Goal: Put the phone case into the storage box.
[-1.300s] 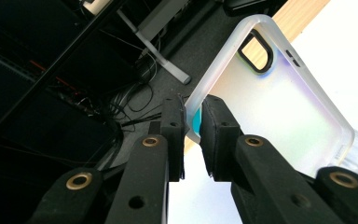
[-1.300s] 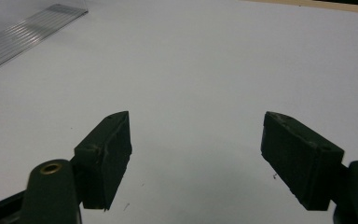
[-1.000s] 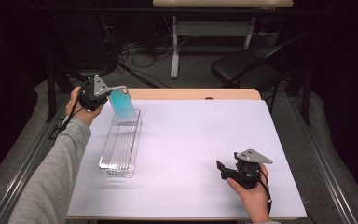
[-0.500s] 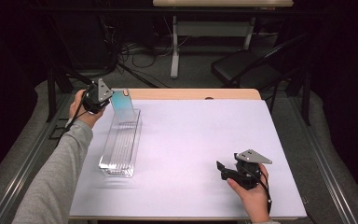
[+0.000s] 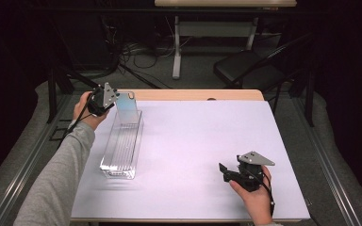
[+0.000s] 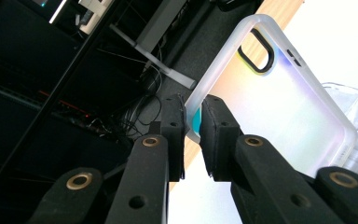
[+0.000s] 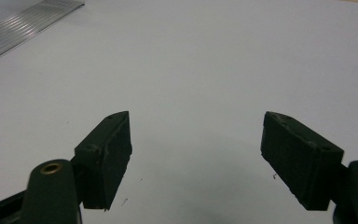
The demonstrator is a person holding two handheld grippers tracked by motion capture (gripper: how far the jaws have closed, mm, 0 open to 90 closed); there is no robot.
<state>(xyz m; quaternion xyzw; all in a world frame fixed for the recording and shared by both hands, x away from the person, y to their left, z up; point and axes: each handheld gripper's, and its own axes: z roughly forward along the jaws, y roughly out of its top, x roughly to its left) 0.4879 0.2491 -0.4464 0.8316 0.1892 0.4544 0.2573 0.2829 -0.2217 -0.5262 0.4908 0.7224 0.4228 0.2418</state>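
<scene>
Translucent iridescent phone case [image 6: 279, 100], clamped by its edge in the left hand-held gripper [image 6: 193, 126], hangs over the clear ribbed plastic tray [image 5: 122, 146], probably awaiting lowering; right hand-held gripper [image 7: 196, 156] rests agape.

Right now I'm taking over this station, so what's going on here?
A person holds a clear phone case by its edge in the left gripper, shut on it, at the far end of a clear plastic tray on the table. The right gripper rests open and empty on the table's near right.
</scene>
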